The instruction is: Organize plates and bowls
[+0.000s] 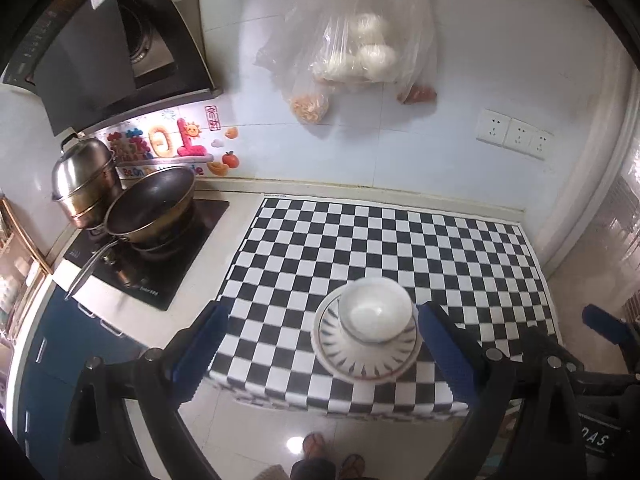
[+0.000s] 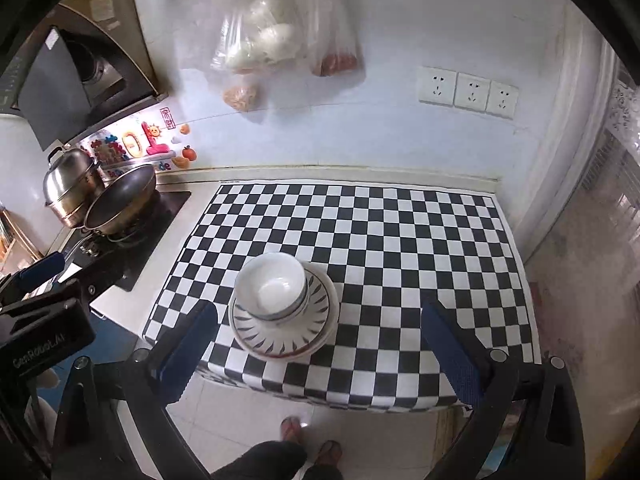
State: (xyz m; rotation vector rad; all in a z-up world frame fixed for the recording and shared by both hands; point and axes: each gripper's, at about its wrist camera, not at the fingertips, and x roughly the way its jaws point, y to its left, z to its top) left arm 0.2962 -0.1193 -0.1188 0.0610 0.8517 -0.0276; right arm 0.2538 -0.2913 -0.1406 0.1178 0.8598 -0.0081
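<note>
- Left wrist view: the left gripper (image 1: pixel 320 344) is hanging over the near edge of the counter with its jaws standing wide and nothing between the blue pads (image 1: pixel 200 348).
- Right wrist view: the right gripper (image 2: pixel 320 340) is likewise spread wide and carrying nothing; both tools are sitting well above the crockery, touching none of it.
- The bowls (image 2: pixel 274 286) are nesting upright, one inside another, on the plates (image 2: pixel 282 330), which are stacked flat on the checked mat (image 2: pixel 400 240) near its front edge.
- The bowls are sitting off-centre on the top plate, toward its back and left, and that is the weak point I am seeing: a nudge from a finger passing low could slide them over the rim.
- The whole stack is resting close to the counter's front lip, so a push toward the person could send it off onto the floor.
- By my reading the stacking is looking finished, or nearly so.
- Further out, a wok (image 1: pixel 152 204) and a steamer pot (image 1: pixel 82 178) are sitting on the hob at left, well apart from the stack.
- Bags (image 1: pixel 352 48) are hanging on the wall above.
</note>
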